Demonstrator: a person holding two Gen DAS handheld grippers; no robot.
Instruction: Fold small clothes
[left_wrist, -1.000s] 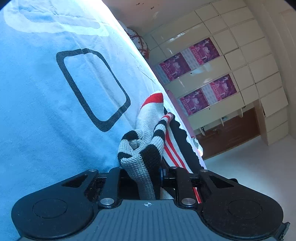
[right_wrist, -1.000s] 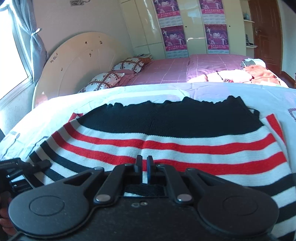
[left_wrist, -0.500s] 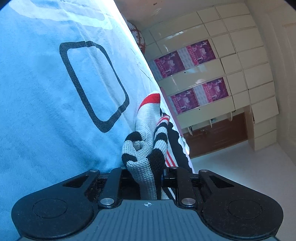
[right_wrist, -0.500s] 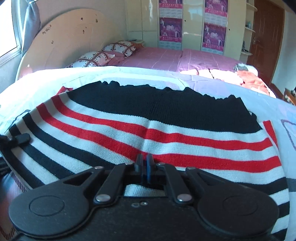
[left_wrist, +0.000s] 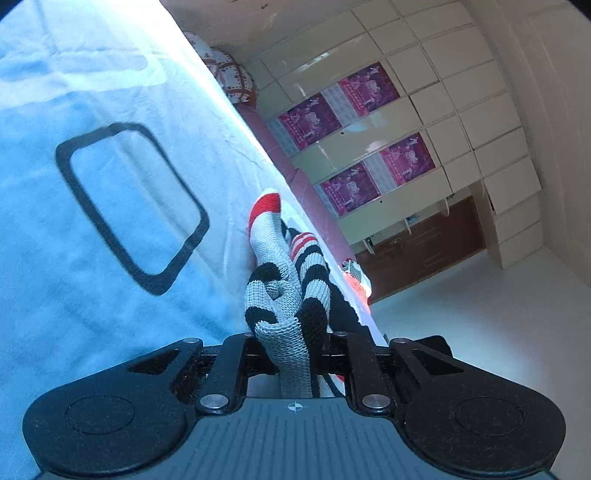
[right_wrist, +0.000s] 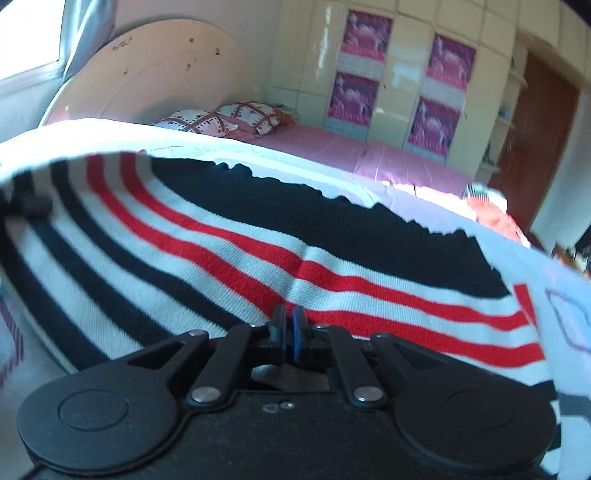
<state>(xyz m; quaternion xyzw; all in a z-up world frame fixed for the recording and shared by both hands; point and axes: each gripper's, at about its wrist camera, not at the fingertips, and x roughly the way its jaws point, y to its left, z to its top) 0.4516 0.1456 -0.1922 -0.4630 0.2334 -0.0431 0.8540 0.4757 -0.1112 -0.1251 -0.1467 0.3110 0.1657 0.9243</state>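
Observation:
A knitted sweater (right_wrist: 258, 236) with black, white and red stripes lies spread on a white sheet. In the right wrist view my right gripper (right_wrist: 290, 321) is shut, its tips pinching the sweater's near edge, and a crease runs up from them. In the left wrist view my left gripper (left_wrist: 291, 336) is shut on a bunched fold of the same sweater (left_wrist: 280, 295), which hides its fingertips. The fold rises off the sheet and trails away towards a red-tipped cuff (left_wrist: 266, 206). A dark gripper part (right_wrist: 29, 203) shows at the sweater's left end.
The white sheet (left_wrist: 74, 295) carries a black rounded-rectangle print (left_wrist: 129, 206). Behind it is a pink bed (right_wrist: 351, 151) with patterned pillows (right_wrist: 221, 118), orange clothes (right_wrist: 495, 218), a cream wardrobe with purple posters (right_wrist: 399, 92) and a brown door (right_wrist: 543, 147).
The right wrist view has rolled and dropped closer to the sweater, whose left side now curves upward. The left gripper has tightened on its bunch and shifted a little with it.

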